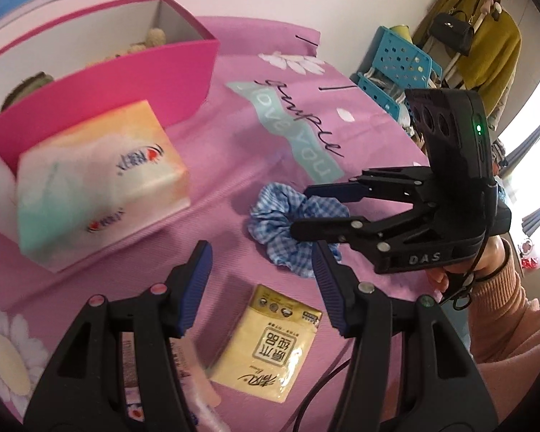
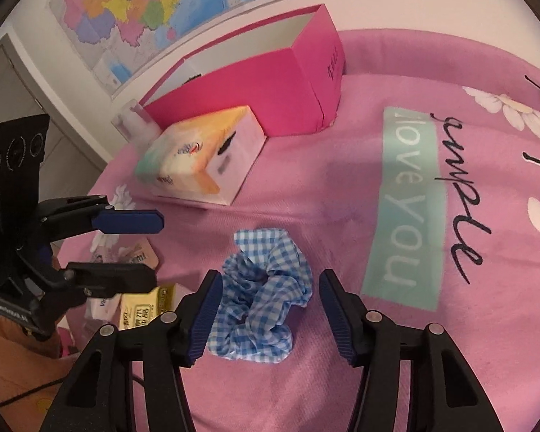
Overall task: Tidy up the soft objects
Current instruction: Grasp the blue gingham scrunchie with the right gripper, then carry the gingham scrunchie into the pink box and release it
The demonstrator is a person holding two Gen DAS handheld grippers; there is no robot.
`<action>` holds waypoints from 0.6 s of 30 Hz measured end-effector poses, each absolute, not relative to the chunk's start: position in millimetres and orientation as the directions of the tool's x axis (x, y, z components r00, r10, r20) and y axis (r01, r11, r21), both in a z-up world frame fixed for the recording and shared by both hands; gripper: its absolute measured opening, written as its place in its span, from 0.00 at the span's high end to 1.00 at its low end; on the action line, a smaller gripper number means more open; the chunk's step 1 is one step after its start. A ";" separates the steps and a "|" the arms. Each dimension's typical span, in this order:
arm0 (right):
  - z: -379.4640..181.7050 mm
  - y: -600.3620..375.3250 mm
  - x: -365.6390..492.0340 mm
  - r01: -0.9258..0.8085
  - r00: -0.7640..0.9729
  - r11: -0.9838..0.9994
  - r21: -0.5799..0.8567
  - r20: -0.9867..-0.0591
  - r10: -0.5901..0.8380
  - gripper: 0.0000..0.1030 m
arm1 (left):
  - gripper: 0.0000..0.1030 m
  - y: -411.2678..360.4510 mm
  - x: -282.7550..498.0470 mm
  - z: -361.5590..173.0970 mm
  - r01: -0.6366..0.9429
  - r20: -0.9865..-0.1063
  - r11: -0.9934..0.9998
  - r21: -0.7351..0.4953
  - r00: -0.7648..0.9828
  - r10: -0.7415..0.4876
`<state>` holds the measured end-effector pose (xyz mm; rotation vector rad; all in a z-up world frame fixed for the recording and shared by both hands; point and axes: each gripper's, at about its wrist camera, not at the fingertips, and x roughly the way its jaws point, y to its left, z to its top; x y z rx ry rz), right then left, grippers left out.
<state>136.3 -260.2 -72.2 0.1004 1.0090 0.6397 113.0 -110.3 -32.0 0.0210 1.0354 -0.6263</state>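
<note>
Right gripper point(image 2: 270, 309) jaws apart, straddling checked scrunchie point(image 2: 261, 298) for pickup. Left gripper point(image 1: 261, 288) jaws apart above yellow tissue pack point(image 1: 270, 345). Pink box point(image 1: 133, 82) open, likely destination.

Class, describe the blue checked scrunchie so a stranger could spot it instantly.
Start at the open pink cardboard box on the pink printed bedspread. Nearer the camera than the pastel tissue pack lies the blue-and-white gingham fabric scrunchie, the only ruffled cloth ring there.
</note>
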 end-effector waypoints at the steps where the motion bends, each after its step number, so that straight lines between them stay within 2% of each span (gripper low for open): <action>1: -73.6 -260.9 136.7 -0.449 0.371 0.816 0.363 -0.755 0.540 0.52 | 0.43 -111.3 113.7 -33.7 0.493 -0.809 0.826 -0.272 0.347 -0.474; 8: -74.8 -263.7 136.7 -0.449 0.384 0.818 0.360 -0.749 0.540 0.85 | 0.43 -118.1 118.9 -44.6 0.488 -0.819 0.818 -0.303 0.306 -0.486; 18: -39.8 -262.5 126.1 -0.505 0.415 0.760 0.408 -0.658 0.629 0.88 | 0.43 -117.2 122.0 -43.4 0.503 -0.792 0.785 -0.362 0.279 -0.544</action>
